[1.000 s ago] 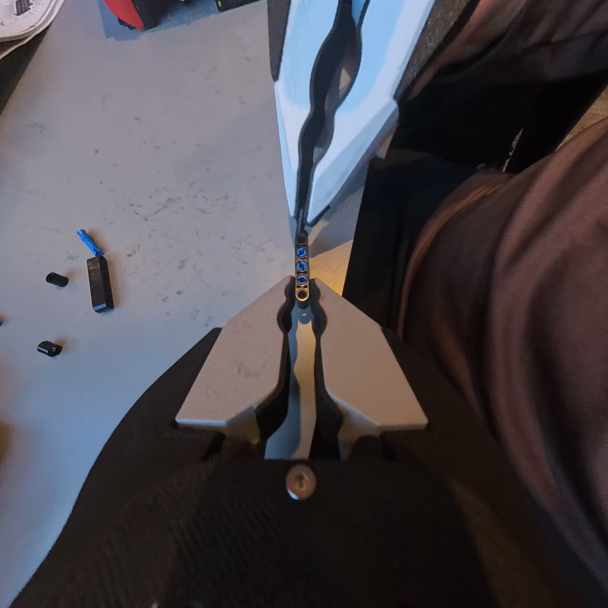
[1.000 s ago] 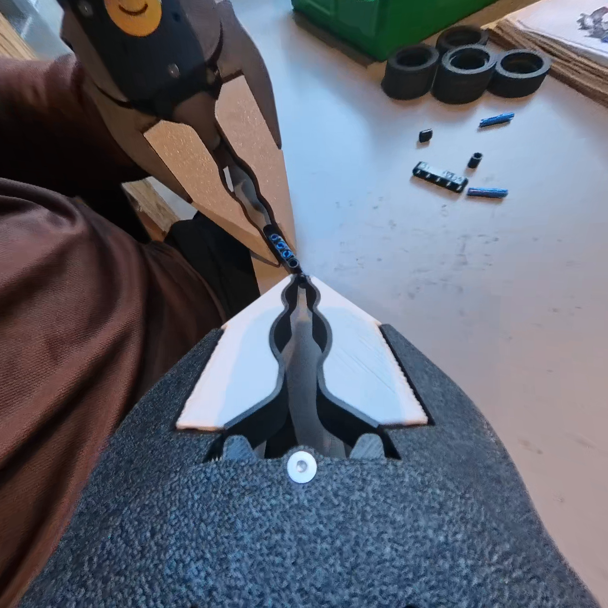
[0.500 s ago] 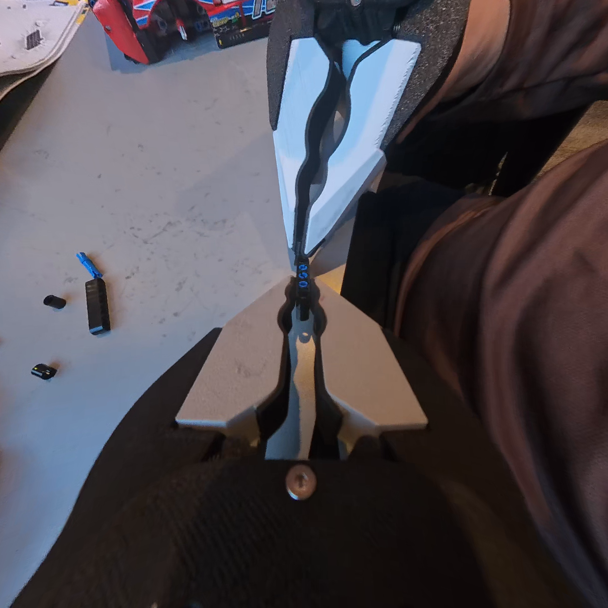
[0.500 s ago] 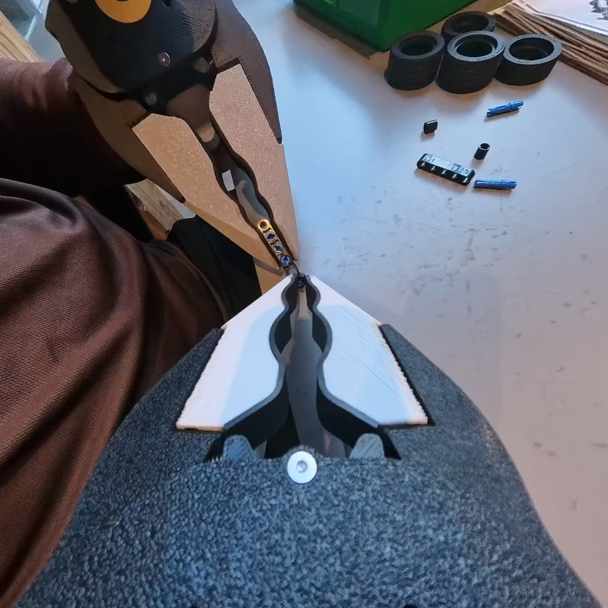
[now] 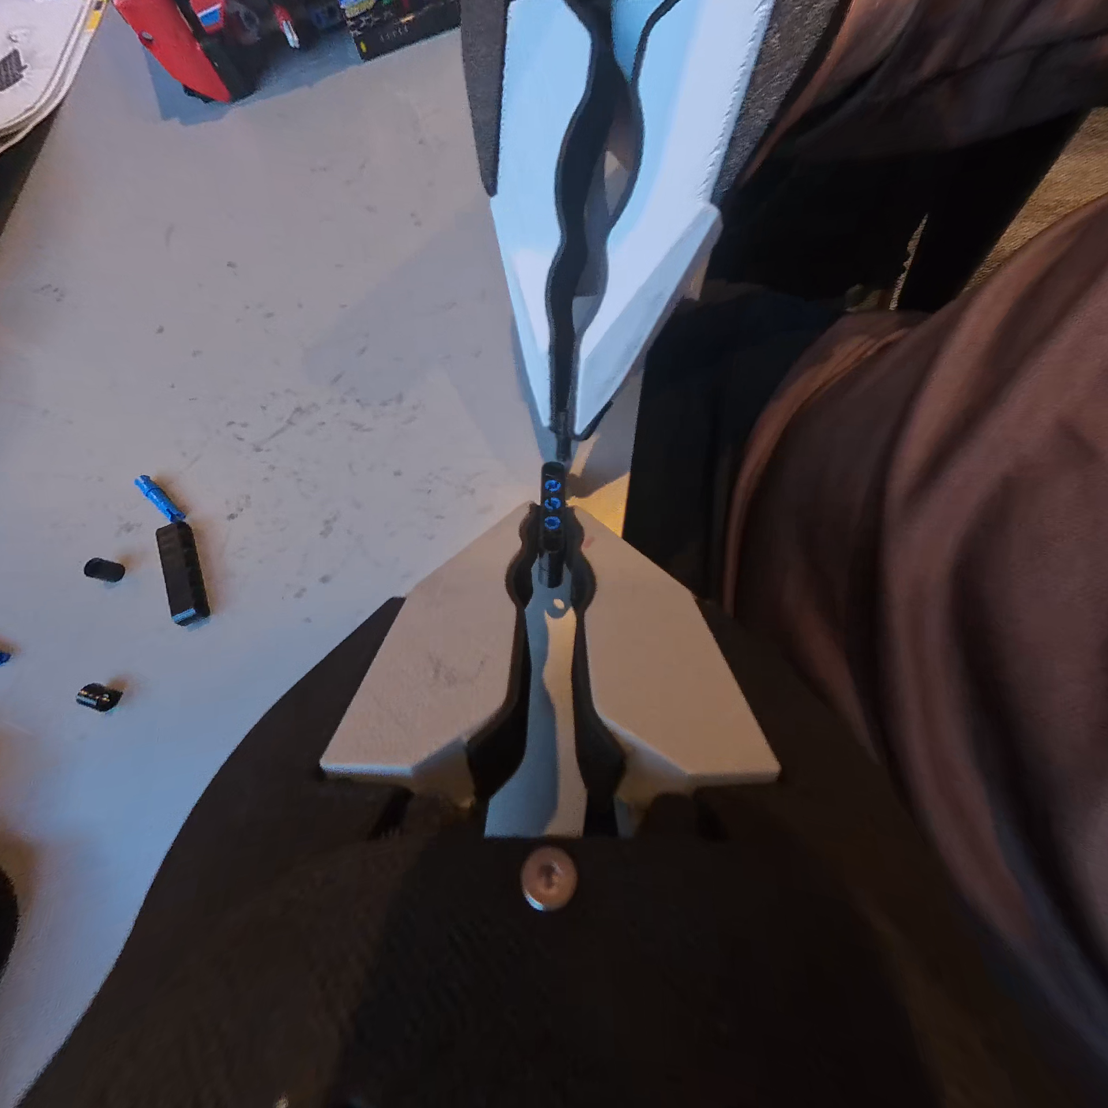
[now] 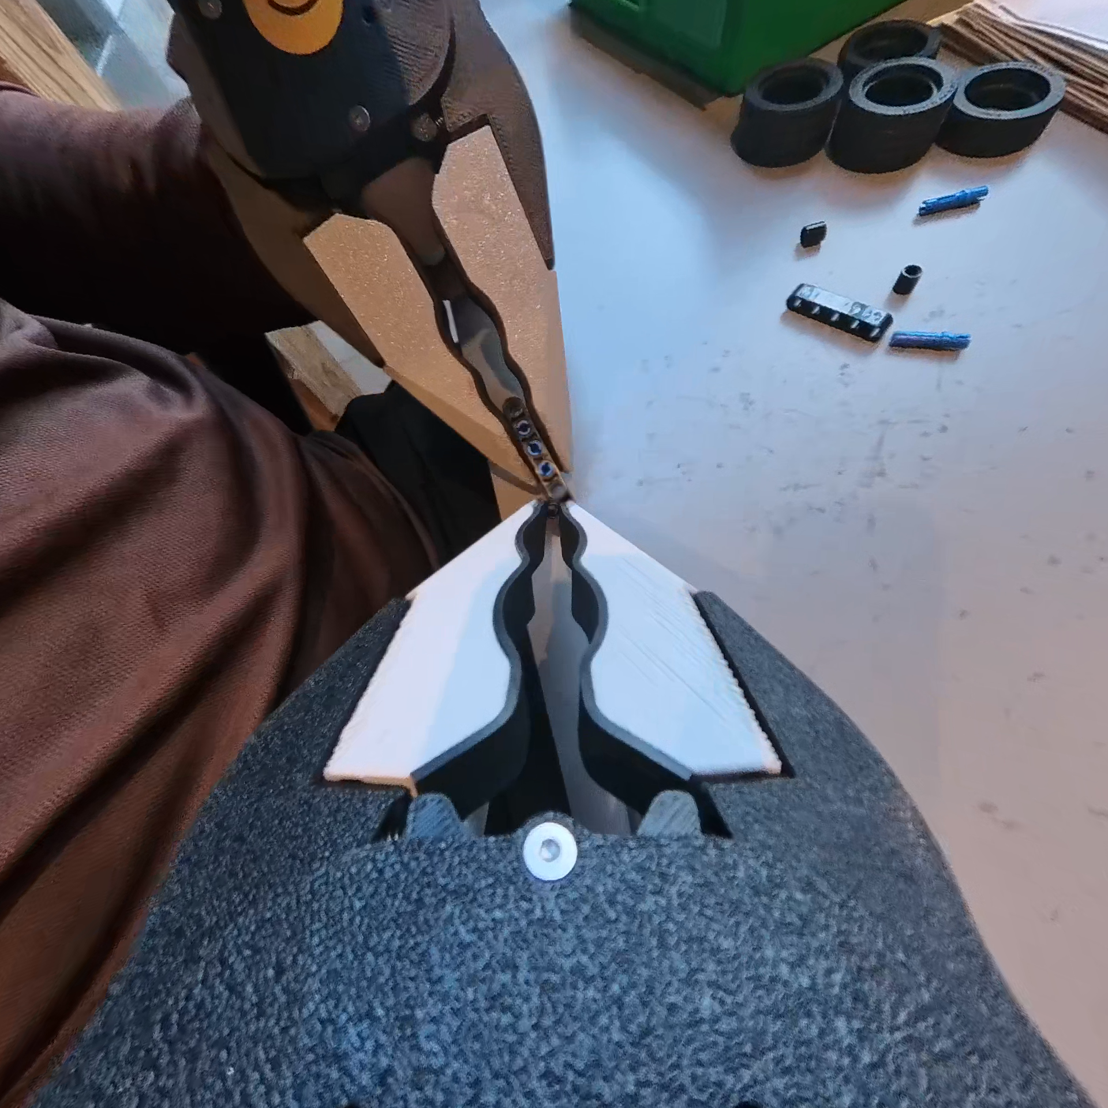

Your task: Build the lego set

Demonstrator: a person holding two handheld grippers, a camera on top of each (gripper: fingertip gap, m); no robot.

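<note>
Left gripper (image 5: 551,527) is clamped narrowly on a short black beam (image 5: 552,521) whose holes carry blue pins; the beam stands edge-on between the fingertips, its far end poking out past them. Right gripper (image 6: 551,512) meets it tip to tip, its jaws drawn nearly together on a small dark piece (image 6: 551,511), probably a pin, at the very tips; it is too small to identify for certain. In the right wrist view that piece sits just at the beam's end hole (image 6: 557,491), touching or nearly so; I cannot tell whether it has entered. Step in hand, as I judge it: seat the small piece in that empty end hole. To do it well, keep the piece's axis in line with the hole, brace the beam firmly with the left so it does not pivot in the grip, and press straight with no twisting; a skewed push would likely flick the piece out. Farther off on the grey table (image 6: 779,539): a spare black beam (image 6: 838,312), two blue pins (image 6: 928,340), small black bushes (image 6: 906,279); beyond them four black tyres (image 6: 887,114), a green bin (image 6: 719,30) and a red box (image 5: 192,54).
</note>
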